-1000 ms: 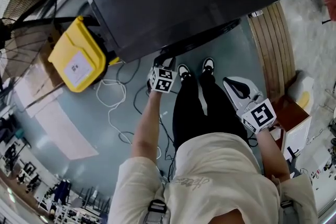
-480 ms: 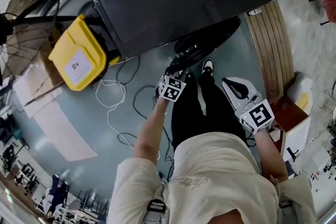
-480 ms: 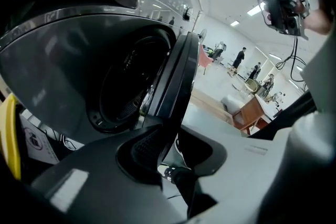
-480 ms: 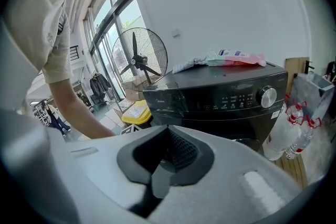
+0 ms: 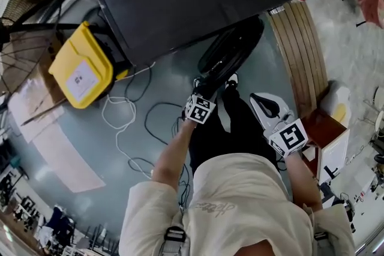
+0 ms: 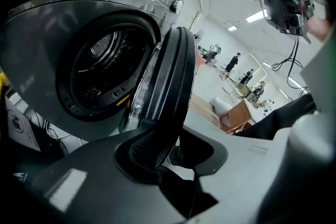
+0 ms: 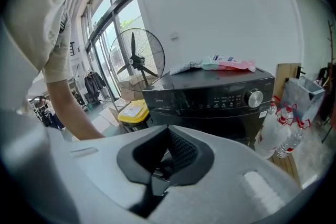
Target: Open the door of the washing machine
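At the washing machine (image 6: pixel 47 34), my left gripper (image 6: pixel 165 136), jaws just widened, loosely straddles the rim of the open door (image 6: pixel 169 76); right gripper (image 7: pixel 167 136) closed.

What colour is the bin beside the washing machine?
Yellow. The bin shows best in the head view.

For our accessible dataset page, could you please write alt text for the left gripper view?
A dark washing machine has its round door swung open, the rim between the jaws of the left gripper, which have just been opening. The drum is exposed; distant people stand at right.
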### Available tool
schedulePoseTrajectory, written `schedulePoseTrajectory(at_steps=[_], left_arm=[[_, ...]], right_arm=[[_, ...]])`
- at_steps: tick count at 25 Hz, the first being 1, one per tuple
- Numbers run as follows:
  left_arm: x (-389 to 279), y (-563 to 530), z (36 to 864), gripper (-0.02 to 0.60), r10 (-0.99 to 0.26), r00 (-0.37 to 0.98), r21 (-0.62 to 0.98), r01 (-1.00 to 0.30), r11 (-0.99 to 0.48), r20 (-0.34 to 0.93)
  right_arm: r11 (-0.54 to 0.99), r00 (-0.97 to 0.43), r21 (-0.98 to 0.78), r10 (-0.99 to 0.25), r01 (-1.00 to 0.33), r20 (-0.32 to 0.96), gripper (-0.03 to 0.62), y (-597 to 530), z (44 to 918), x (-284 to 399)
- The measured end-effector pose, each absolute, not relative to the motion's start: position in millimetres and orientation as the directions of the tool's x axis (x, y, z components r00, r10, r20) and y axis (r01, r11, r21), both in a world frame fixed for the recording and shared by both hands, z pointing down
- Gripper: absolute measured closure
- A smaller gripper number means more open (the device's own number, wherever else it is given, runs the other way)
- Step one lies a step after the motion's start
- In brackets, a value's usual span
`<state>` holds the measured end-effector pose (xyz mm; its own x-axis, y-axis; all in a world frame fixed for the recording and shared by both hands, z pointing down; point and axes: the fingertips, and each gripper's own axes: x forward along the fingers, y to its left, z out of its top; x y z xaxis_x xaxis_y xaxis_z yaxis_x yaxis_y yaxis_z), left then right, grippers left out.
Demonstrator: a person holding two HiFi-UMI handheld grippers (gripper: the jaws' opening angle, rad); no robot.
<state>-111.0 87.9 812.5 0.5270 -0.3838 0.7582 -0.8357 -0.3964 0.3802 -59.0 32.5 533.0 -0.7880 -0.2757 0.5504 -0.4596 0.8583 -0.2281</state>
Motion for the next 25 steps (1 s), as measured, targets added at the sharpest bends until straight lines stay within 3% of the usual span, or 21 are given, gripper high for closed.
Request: schedulePoseTrajectory(at_steps=[14, 25], left_arm=[[-37, 112, 817, 0.445, -0.316, 0.507, 0.403, -0.849, -0.341, 0.802], [29, 129, 818, 0.440, -0.220, 0.499, 0.439, -0.857, -0.271, 0.838]], right_arm=[[0.865, -0.820, -0.254, -0.259, -0.432, 0.511, 0.592, 27, 534, 20], [0.817, -0.811, -0.281, -0.335, -0.504, 0.480, 0.592, 11, 532, 104]])
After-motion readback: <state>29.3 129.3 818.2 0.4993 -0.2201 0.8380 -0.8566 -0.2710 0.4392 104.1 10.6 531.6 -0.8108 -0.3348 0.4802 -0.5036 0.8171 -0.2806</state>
